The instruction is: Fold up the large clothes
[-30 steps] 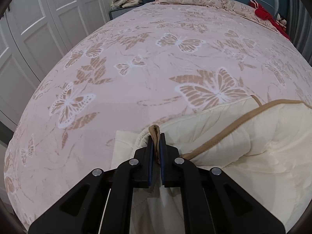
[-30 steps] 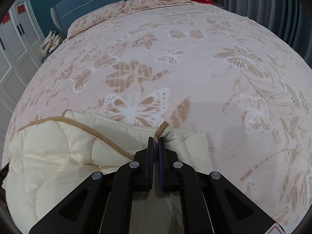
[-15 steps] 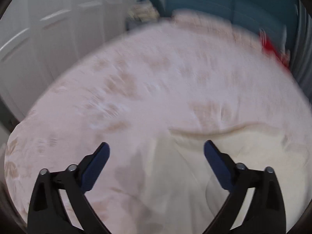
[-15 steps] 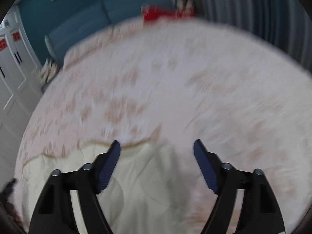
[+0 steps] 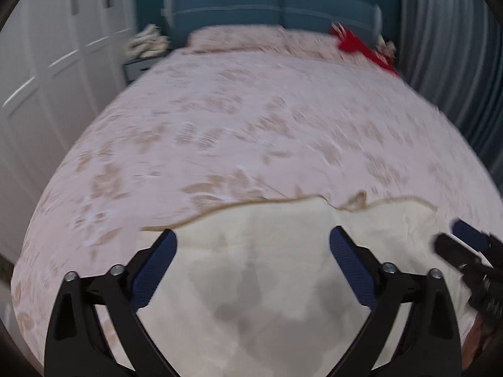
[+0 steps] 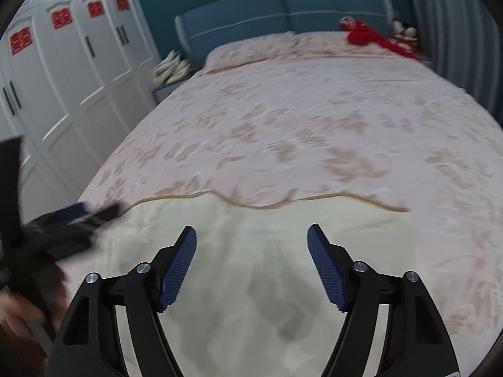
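A cream quilted garment with a tan trimmed edge lies flat on the near end of the bed; it also shows in the right wrist view. My left gripper is open and empty, held above the garment's left part. My right gripper is open and empty above its right part. The right gripper shows at the right edge of the left wrist view, and the left gripper shows blurred at the left edge of the right wrist view.
The bed has a pink butterfly-print cover and a blue headboard. A red item lies by the pillows. White wardrobe doors stand on the left, grey curtains on the right. A nightstand holds folded cloth.
Both grippers let go of the garment's tan-trimmed edge, opened wide and pulled back and up. The garment now lies flat on the bed.
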Demonstrator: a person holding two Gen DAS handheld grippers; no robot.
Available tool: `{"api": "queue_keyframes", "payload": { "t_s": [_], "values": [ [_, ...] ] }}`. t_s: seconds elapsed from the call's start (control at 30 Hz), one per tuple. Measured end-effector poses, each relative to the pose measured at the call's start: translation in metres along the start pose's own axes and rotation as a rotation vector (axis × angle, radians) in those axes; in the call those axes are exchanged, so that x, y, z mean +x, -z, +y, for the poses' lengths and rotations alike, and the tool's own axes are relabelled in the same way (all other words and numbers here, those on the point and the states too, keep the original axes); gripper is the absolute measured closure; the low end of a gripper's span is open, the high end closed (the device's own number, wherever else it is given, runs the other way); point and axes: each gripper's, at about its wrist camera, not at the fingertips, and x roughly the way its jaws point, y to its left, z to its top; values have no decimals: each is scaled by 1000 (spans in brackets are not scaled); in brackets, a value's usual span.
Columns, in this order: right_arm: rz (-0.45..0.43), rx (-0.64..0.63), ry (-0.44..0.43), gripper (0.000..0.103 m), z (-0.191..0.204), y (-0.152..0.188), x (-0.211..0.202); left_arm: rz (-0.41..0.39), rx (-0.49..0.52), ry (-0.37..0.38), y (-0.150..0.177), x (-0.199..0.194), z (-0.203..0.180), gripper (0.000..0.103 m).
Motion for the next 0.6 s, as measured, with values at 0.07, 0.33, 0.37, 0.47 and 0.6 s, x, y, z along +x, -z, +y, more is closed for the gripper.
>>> {"api": "queue_keyframes", "payload": {
  "t_s": [0.07, 0.33, 0.37, 0.47, 0.6],
  "values": [
    [23, -10, 0, 43, 7, -3, 19, 59, -1, 16, -2, 28, -16, 24],
    [174, -40, 33, 98, -1, 1, 97, 174, -9, 0, 8, 99, -22, 60],
    [184, -46, 34, 99, -2, 3, 102, 188, -10, -3, 12, 108, -21, 64],
    [224, -48, 29, 103, -6, 10, 124, 207, -12, -12, 22, 124, -16, 71],
    [256, -21, 13, 103, -14, 15, 144, 206, -12, -5, 29, 135, -14, 72]
  ]
}}
